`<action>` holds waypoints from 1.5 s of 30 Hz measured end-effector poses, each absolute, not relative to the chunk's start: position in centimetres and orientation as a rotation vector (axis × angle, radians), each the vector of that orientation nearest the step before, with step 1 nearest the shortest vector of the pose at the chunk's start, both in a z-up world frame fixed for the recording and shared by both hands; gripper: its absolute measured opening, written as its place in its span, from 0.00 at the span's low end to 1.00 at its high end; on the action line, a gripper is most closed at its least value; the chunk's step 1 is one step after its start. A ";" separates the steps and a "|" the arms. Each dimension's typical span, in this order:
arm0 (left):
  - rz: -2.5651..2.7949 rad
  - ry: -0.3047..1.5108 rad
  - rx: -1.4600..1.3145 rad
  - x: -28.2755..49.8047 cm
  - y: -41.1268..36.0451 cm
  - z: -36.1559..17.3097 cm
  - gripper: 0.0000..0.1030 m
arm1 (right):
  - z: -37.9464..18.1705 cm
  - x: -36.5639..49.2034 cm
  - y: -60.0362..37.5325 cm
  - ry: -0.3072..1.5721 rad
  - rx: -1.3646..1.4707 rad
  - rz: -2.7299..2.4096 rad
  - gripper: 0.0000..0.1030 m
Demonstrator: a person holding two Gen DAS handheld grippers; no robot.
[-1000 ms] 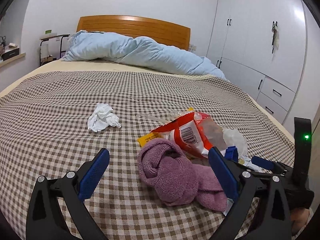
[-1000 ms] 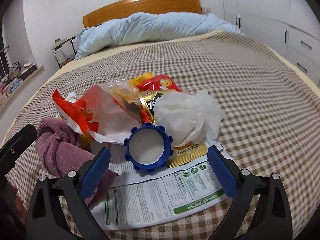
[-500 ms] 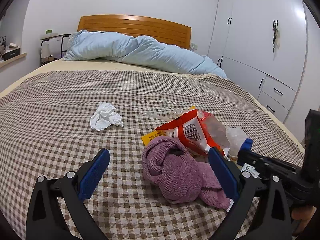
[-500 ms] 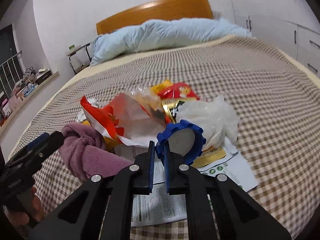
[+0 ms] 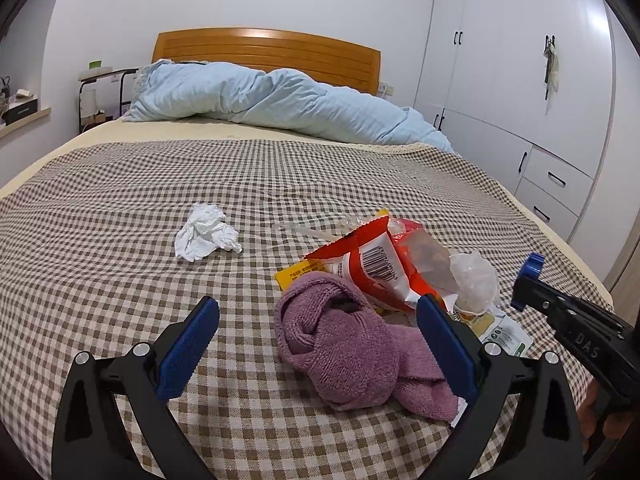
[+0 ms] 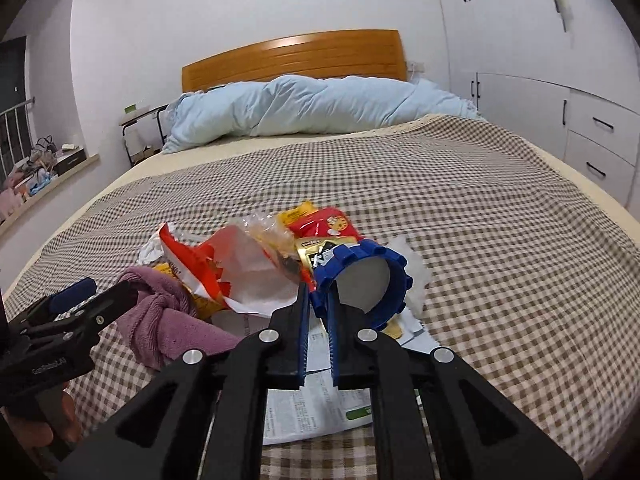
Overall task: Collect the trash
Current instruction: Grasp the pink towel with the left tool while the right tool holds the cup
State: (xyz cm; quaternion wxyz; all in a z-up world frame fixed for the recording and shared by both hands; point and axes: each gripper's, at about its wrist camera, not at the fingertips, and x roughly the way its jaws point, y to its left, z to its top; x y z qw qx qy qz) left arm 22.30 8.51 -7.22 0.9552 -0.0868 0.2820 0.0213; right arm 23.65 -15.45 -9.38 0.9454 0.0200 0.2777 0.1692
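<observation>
My right gripper [image 6: 319, 300] is shut on the rim of a notched blue plastic ring [image 6: 396, 280] and holds it lifted above a printed white leaflet [image 6: 312, 404]. Behind it lies a pile of trash on the checked bedspread: a torn red snack bag [image 6: 200, 260] [image 5: 372, 264], a red and yellow packet [image 6: 324, 222] and crumpled clear plastic [image 5: 476, 280]. A crumpled white tissue [image 5: 204, 234] lies apart to the left. My left gripper [image 5: 316, 304] stands open, low over a purple towel [image 5: 344, 344], touching nothing. The right gripper [image 5: 524, 284] enters the left wrist view from the right.
The checked bedspread [image 5: 120, 280] covers a wide bed. A light blue duvet [image 5: 280, 104] is bunched against the wooden headboard [image 5: 264, 48]. White wardrobes with drawers [image 5: 520, 80] stand along the right side, and a small side table [image 5: 100, 92] at the far left.
My right gripper went from wide open around the blue ring to shut on its rim, then rose with it off the leaflet. The left gripper stayed where it was.
</observation>
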 end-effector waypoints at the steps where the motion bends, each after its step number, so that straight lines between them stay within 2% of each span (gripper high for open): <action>1: 0.045 0.576 -0.182 22.5 8.5 -7.2 0.93 | -9.4 23.7 -15.5 0.565 0.041 0.342 0.08; 6: 0.070 0.582 -0.199 23.2 8.7 -7.1 0.93 | -9.7 23.8 -15.8 0.573 0.042 0.332 0.08; 12: 0.084 0.733 -0.194 25.1 8.4 -9.8 0.93 | -9.7 23.7 -16.2 0.575 0.047 0.330 0.08; 16: 0.036 0.795 -0.315 25.7 9.5 -11.0 0.93 | -9.7 23.6 -16.1 0.576 0.050 0.335 0.08; 20: 0.027 0.784 -0.339 25.5 9.8 -11.2 0.92 | -9.8 23.7 -16.1 0.578 0.050 0.338 0.08; 23: -0.010 0.775 -0.331 25.4 9.2 -11.1 0.73 | -9.7 23.7 -16.0 0.578 0.049 0.338 0.08; 25: -0.041 0.771 -0.338 25.2 8.8 -11.0 0.55 | -9.7 23.6 -15.9 0.577 0.049 0.339 0.08; 28: -0.045 0.761 -0.315 25.1 8.1 -10.6 0.46 | -9.8 23.6 -16.0 0.574 0.047 0.337 0.08; 35: -0.037 0.716 -0.291 24.3 7.6 -9.8 0.42 | -9.7 23.4 -16.2 0.568 0.047 0.335 0.08; 45: -0.013 0.526 -0.275 21.9 8.3 -6.5 0.41 | -9.4 22.9 -16.1 0.538 0.035 0.334 0.08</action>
